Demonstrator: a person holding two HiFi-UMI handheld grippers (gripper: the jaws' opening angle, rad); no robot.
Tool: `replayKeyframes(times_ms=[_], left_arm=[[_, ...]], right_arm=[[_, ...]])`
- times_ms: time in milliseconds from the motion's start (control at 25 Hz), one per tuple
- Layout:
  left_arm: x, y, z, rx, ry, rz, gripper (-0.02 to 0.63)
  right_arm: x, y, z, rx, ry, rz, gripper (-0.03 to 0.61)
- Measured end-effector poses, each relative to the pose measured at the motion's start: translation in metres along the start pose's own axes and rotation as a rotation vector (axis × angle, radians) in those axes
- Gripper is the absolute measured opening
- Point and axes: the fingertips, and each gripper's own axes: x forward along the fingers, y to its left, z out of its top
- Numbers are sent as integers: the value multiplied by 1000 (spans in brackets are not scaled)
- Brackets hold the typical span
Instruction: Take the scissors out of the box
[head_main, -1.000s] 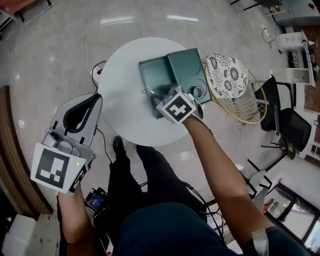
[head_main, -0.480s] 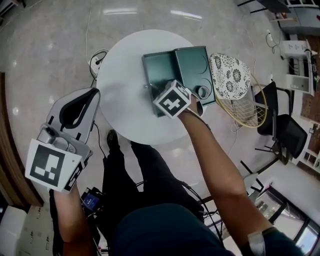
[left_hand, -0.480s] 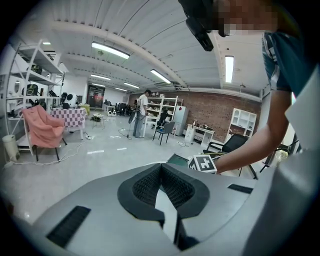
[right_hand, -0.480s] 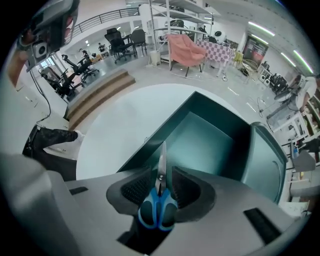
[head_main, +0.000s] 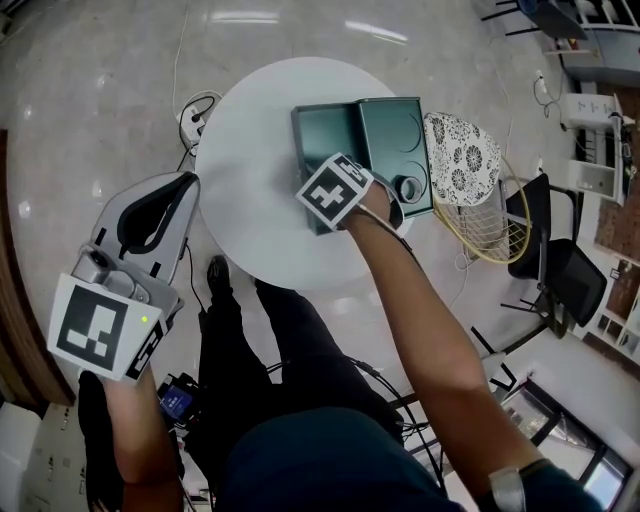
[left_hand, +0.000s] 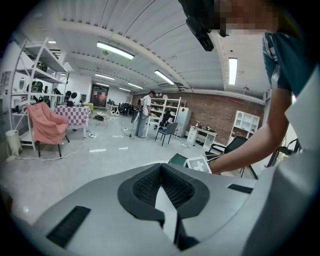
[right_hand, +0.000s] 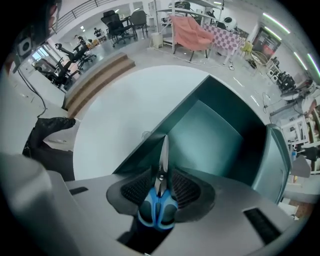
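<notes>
A teal box (head_main: 328, 135) lies open on the round white table (head_main: 245, 170), its lid (head_main: 395, 135) folded out to the right. My right gripper (head_main: 325, 192) hangs over the box's near wall, and its marker cube hides the scissors in the head view. In the right gripper view the right gripper (right_hand: 162, 175) is shut on the scissors (right_hand: 160, 200). Their blue handles sit between the pads and the blades point up over the box (right_hand: 210, 130). My left gripper (head_main: 186, 184) is held off the table at lower left. Its jaws (left_hand: 161, 170) meet with nothing between them.
A ring-shaped object (head_main: 408, 187) rests in the lid. A wicker chair with a patterned cushion (head_main: 460, 155) stands just right of the table, with a black chair (head_main: 560, 265) beyond. Cables (head_main: 195, 108) lie on the floor at the table's left. A person (left_hand: 146, 112) stands far off.
My right gripper has shifted a little to the left over the box's near wall and turned slightly. The left gripper has stayed where it was.
</notes>
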Motion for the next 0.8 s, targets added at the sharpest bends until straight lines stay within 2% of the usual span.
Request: replayKeyframes(times_ms=[120, 200, 440, 800], left_arm=[[-3, 2, -1, -6, -7, 6, 18], [-4, 2, 1, -6, -13, 7, 18], [-14, 6, -3, 0, -20, 11, 18], [-18, 5, -2, 13, -21, -1, 18]], right_arm=[[0, 1, -1, 16, -2, 15, 127], [-1, 0, -2, 48, -22, 22, 84], [3, 9, -14, 182, -56, 45, 75], [-25, 6, -3, 258, -239, 16, 75]])
